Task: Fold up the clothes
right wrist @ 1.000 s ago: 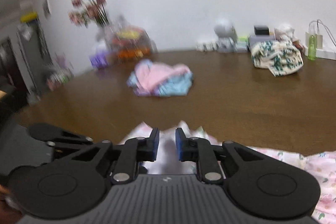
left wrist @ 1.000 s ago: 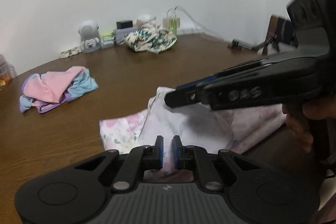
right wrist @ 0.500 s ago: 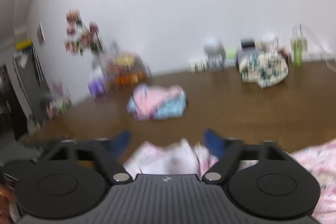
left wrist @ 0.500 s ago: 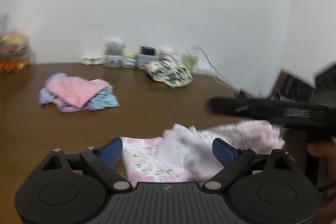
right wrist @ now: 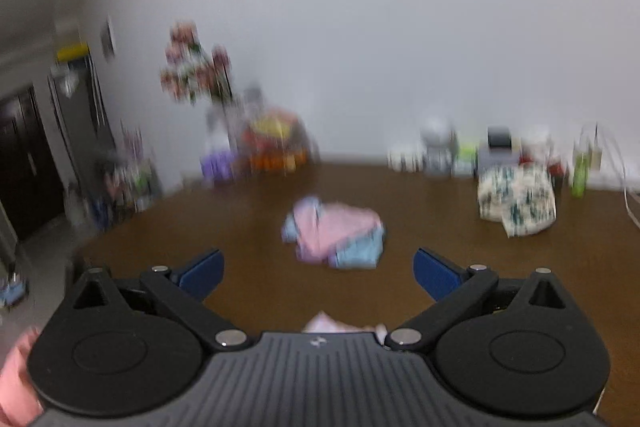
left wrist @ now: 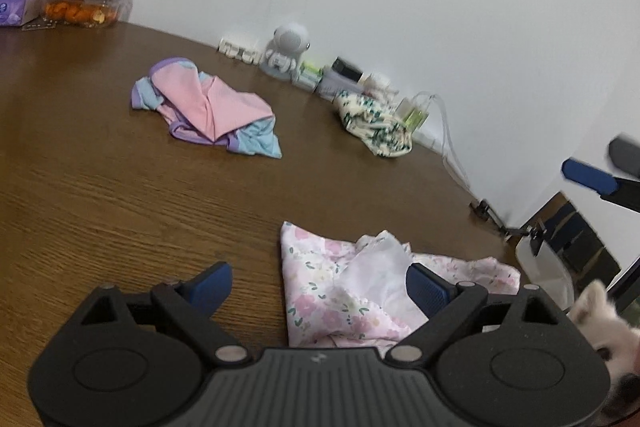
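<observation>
Jaws of left gripper (left wrist: pixel 319 286) and right gripper (right wrist: pixel 319 269) are spread wide, grasping nothing. Pink floral garment (left wrist: pixel 360 287) lies crumpled on the brown surface (left wrist: pixel 120 187), directly ahead of the left gripper. Pink-and-blue garment (left wrist: pixel 208 107) and green-patterned garment (left wrist: pixel 374 125) lie farther back, well apart.

Garment (left wrist: pixel 360 287) on table (left wrist: pixel 120 187)

Left wrist view sits low over the table (left wrist: pixel 100 187), tilted, facing the back wall. Right wrist view is higher, level, blurred. Both share the pink-blue clothes pile (left wrist: pixel 208 107) (right wrist: pixel 336 235) mid-frame and wall clutter.
</observation>
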{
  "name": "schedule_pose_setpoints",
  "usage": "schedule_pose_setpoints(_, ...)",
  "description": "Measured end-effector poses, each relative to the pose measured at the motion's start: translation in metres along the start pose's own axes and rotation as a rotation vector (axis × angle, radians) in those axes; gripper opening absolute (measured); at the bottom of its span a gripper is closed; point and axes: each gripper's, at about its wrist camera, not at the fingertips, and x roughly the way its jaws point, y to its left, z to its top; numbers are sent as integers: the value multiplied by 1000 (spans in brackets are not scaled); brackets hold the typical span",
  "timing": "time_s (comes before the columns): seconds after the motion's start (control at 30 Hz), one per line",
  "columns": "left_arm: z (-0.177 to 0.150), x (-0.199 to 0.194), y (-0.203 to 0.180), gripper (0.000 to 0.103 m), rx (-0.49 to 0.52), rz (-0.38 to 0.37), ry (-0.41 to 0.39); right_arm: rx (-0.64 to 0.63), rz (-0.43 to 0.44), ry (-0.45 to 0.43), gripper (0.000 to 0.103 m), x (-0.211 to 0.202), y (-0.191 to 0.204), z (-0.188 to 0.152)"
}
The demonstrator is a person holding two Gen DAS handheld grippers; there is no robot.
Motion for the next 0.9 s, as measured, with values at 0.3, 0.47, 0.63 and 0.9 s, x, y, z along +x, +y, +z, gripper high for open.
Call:
schedule_pose_setpoints(0.3,7,42,-5,86,-24,39,145,193,-47,348,103,79,-38,-34)
schedule_pose_setpoints(0.47,5,56,0,75,-51,52,186,316,-18,327,103,80,-59,-43)
schedule_pose_setpoints(0.63,5,62,3,70,-66,43,204,384,-17,260,103,80,-79,-44)
schedule_pose_setpoints(0.9,7,63,2,69,-42,47,220,471,20,264,103,96,-78,-73)
